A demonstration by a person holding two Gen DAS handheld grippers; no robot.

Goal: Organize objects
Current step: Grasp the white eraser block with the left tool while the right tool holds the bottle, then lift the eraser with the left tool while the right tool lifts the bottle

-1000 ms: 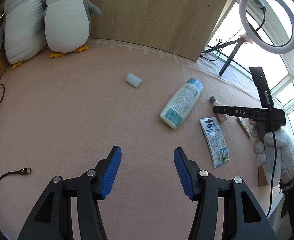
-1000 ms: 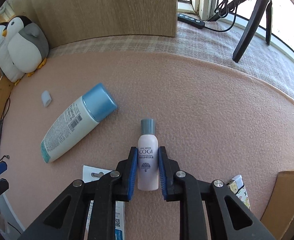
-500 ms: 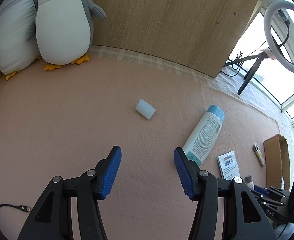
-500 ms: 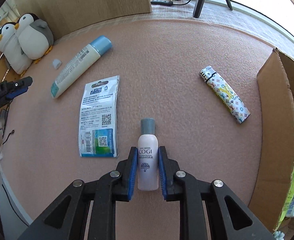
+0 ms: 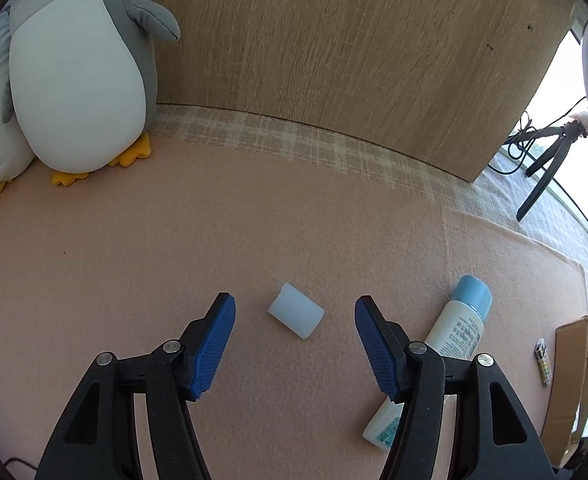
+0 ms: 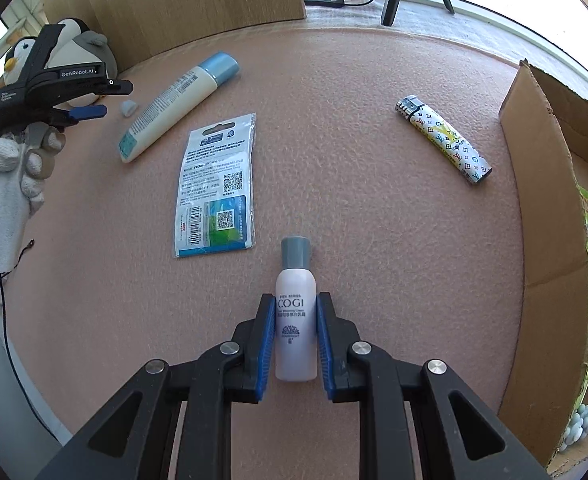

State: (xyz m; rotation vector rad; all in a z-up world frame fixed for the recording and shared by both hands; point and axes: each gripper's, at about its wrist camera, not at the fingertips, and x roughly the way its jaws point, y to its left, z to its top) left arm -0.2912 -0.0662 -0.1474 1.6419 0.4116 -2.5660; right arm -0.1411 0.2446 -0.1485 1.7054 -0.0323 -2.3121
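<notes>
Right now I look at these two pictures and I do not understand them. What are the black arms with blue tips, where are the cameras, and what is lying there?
No robot here: a person holds a two-finger gripper in each hand, each carrying a forward-looking fisheye camera. In the left view, the left gripper is open around a small white cap on the pink mat, near a plush penguin. In the right view, the right gripper is shut on a small COGI bottle. On the mat lie a blue-capped tube, a flat packet and a patterned lighter. A cardboard box stands at the right. The gloved hand holds the left gripper.
</notes>
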